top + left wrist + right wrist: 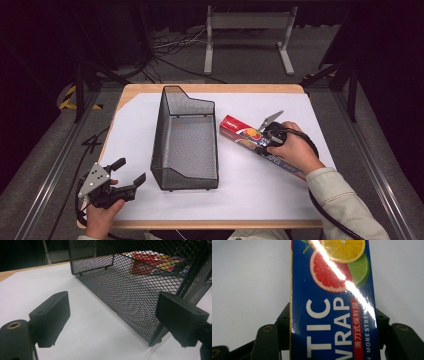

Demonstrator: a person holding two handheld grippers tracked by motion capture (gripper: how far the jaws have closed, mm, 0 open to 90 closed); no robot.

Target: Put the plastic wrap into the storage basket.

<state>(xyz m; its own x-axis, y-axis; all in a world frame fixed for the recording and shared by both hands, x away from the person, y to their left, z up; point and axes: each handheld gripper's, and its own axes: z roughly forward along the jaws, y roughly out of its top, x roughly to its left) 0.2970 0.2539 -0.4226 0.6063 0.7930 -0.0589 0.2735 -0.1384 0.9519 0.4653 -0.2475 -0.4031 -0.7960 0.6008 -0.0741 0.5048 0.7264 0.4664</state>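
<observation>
A long blue and red plastic wrap box (240, 132) printed with citrus slices lies on the white sheet, right of a black wire-mesh basket (185, 140). My right gripper (272, 137) is over the box's middle, held by a hand. In the right gripper view the box (332, 302) runs between the jaws, and both fingers (283, 325) press its long sides. My left gripper (131, 170) stands open at the table's front left, holding nothing. In the left gripper view its jaws (116, 315) face the basket's near corner (125, 290), and the box (150, 263) shows through the mesh.
The white sheet (260, 185) covers a wooden table whose edge (200, 224) runs along the front. The basket is empty and stands upright, its taller end at the back. Beyond the table a metal stand (247, 30) and cables lie on the floor.
</observation>
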